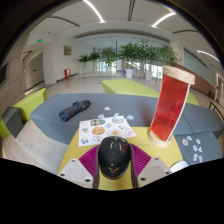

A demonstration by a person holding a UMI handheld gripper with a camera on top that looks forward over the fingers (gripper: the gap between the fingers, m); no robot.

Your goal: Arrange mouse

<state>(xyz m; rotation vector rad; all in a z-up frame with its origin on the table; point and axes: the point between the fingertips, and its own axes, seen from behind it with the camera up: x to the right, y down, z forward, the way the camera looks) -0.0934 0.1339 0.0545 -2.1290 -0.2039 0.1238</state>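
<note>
A black computer mouse [113, 156] sits between my gripper's [113, 162] two fingers, whose magenta pads [90, 160] press against its left and right sides. The mouse is held over a yellow table surface [160, 152]. Its front points away from me, toward a white mat printed with small pictures [106, 128] that lies just beyond it on the table.
A tall red and white sign [171, 105] stands on the table ahead to the right. A dark bundle [73, 110] lies on grey seating at the left. Yellow-green benches [135, 88] and potted plants [130, 52] are farther back in a large hall.
</note>
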